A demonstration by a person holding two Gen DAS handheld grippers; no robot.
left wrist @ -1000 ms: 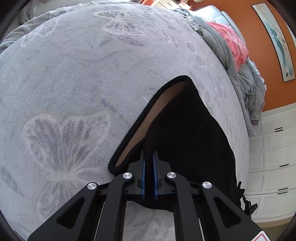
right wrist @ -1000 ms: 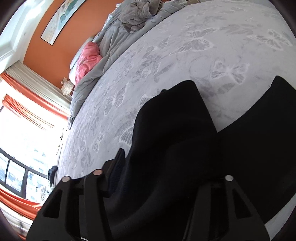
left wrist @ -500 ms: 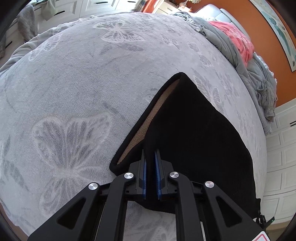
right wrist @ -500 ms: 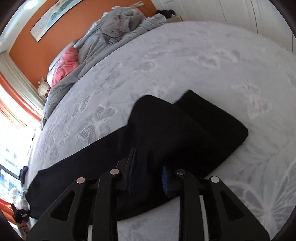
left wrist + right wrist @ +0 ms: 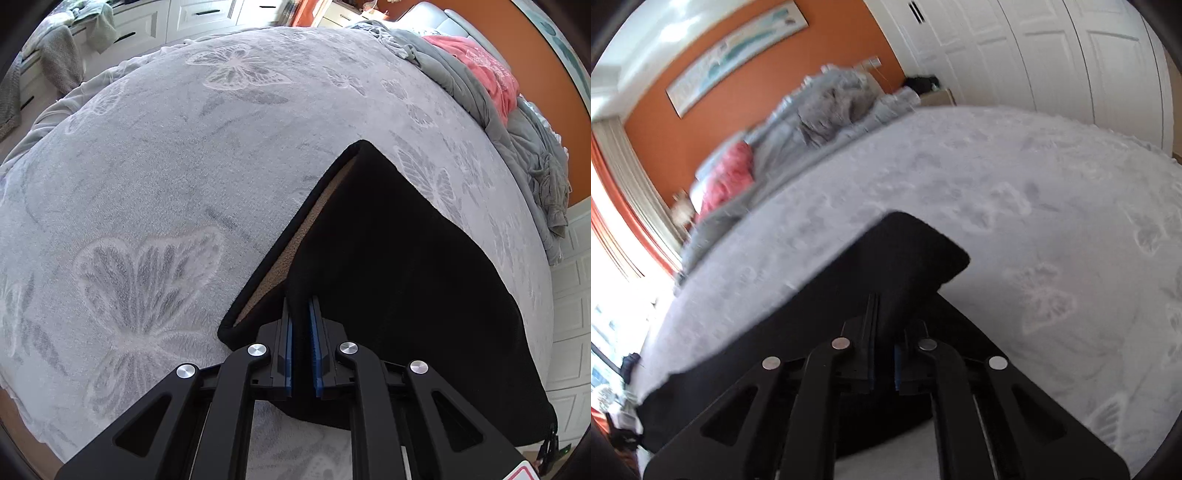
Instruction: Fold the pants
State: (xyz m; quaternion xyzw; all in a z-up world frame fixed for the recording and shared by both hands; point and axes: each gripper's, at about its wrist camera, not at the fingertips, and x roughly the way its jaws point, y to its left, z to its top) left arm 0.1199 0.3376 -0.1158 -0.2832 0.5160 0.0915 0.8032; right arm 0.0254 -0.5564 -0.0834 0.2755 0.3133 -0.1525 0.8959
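Black pants (image 5: 399, 266) with a tan fleece lining lie on a grey bed cover printed with butterflies (image 5: 184, 184). In the left wrist view my left gripper (image 5: 300, 306) is shut on the upper layer of the pants at an open end, where the lining shows. In the right wrist view my right gripper (image 5: 886, 314) is shut on a fold of the same pants (image 5: 820, 295), which stretch away to the left. That view is blurred by motion.
A heap of grey bedding (image 5: 461, 74) and a pink cloth (image 5: 484, 70) lie at the head of the bed, below an orange wall. White drawers (image 5: 570, 314) and white closet doors (image 5: 1052, 55) stand beside the bed. Bright windows with orange curtains are to the left (image 5: 613, 240).
The right gripper has closed on the pants and swung across the bed with the fabric. The left gripper has kept its grip and shifted slightly.
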